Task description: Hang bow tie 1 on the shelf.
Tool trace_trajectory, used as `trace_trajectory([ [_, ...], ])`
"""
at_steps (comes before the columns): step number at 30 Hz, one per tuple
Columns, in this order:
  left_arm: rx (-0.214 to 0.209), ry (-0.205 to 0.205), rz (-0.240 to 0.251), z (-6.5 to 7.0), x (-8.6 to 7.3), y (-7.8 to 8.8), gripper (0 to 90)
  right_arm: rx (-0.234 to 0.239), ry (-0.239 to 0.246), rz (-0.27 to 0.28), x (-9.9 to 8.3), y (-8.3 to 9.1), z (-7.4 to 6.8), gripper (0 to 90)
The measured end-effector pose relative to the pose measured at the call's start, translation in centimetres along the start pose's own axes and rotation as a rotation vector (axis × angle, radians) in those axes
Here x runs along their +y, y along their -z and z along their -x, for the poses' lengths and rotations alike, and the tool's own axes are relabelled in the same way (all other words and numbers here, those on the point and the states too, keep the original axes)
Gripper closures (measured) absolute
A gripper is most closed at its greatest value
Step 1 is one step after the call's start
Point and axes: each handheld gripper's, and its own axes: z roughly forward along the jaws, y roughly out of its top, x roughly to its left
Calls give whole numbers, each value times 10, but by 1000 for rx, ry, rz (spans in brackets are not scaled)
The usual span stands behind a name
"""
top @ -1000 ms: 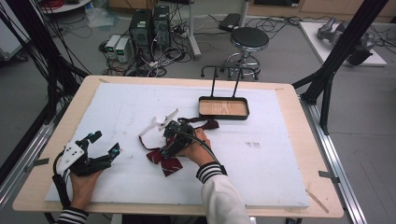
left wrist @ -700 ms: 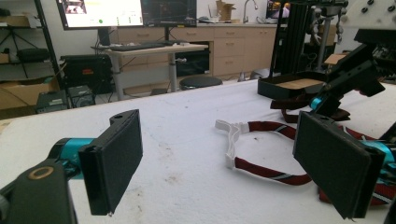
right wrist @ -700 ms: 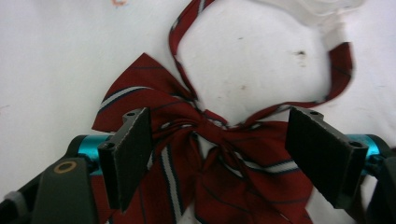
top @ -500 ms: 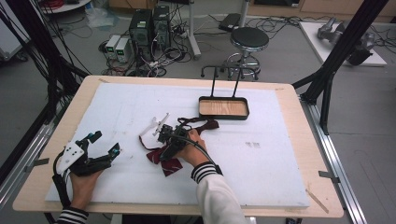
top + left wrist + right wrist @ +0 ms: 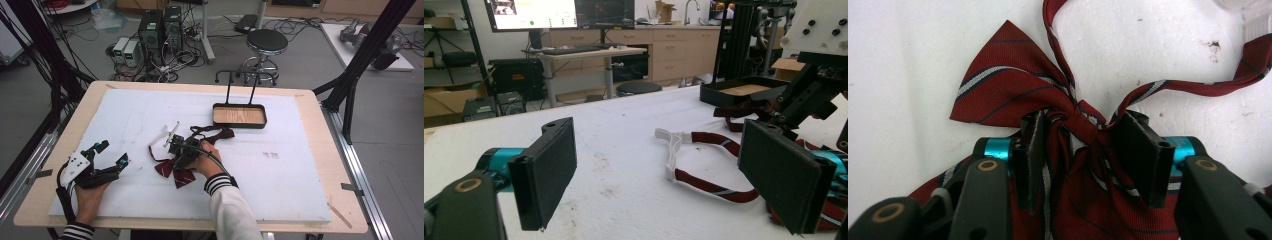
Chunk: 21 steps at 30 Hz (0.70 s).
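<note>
Your right gripper points down at the bow tie on the white foam mat, jaws just closing, pads pressing its knot. The tie is woven maroon cloth with pale stripes. Your left gripper rests level at the mat's left, jaws wide apart, holding nothing.

We see a grey floor beyond the table, strewn with cables, two computer towers and a round black stool. Black frame posts rise at both sides. Ahead of the left gripper's camera stand wooden cabinets along the wall, a desk with a keyboard, and two lit screens above it
</note>
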Motion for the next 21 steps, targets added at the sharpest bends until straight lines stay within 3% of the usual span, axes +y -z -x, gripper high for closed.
trace_trajectory([
  [7, 0, 1, 1, 0, 0, 0, 162, -9, 17, -7, 1, 0, -2, 688],
  [21, 0, 1, 1, 0, 0, 0, 163, -15, 32, -15, 2, 1, -4, 714],
])
